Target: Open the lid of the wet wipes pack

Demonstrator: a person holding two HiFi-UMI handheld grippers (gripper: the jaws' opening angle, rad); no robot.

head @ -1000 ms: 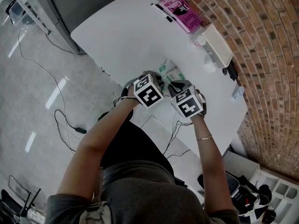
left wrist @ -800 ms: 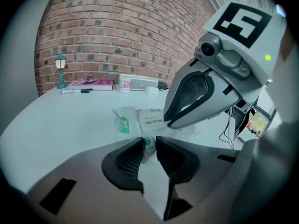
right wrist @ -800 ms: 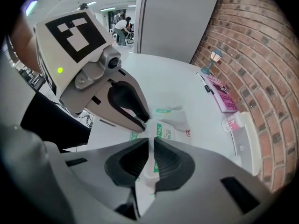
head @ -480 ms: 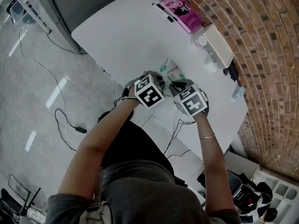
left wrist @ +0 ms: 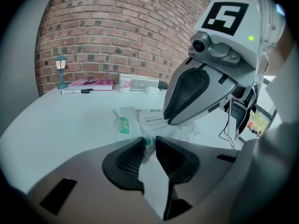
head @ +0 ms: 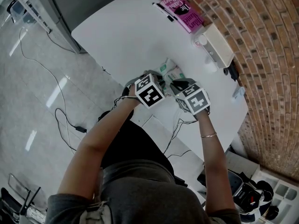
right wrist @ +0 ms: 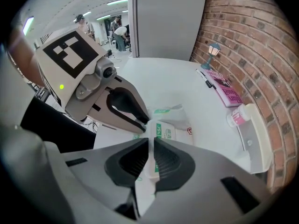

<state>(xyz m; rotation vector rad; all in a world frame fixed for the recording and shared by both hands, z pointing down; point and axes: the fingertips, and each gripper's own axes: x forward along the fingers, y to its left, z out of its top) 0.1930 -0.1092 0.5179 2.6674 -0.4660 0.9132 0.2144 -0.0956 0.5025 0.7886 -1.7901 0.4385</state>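
Note:
The wet wipes pack (head: 171,71), white with green print, lies on the white table (head: 126,36) near its front edge. My left gripper (head: 160,80) reaches in from the left. In the left gripper view its jaws (left wrist: 149,145) are shut on the pack's crimped near end (left wrist: 125,123). My right gripper (head: 178,85) points steeply down at the pack's right side. In the right gripper view its jaws (right wrist: 150,154) stand almost together, with a white flap of the pack (right wrist: 169,125) pinched between them. Both grippers hide most of the pack in the head view.
At the table's far side lie a pink book (head: 184,12), a black marker (head: 163,10), a small pink-labelled bottle (head: 198,41) and a long white box (head: 217,45). A brick wall (head: 261,41) stands behind. Cables trail over the floor (head: 51,83) at the left.
The right gripper has rolled a little, so its marker cube now faces differently. The left gripper and the pack have stayed where they were.

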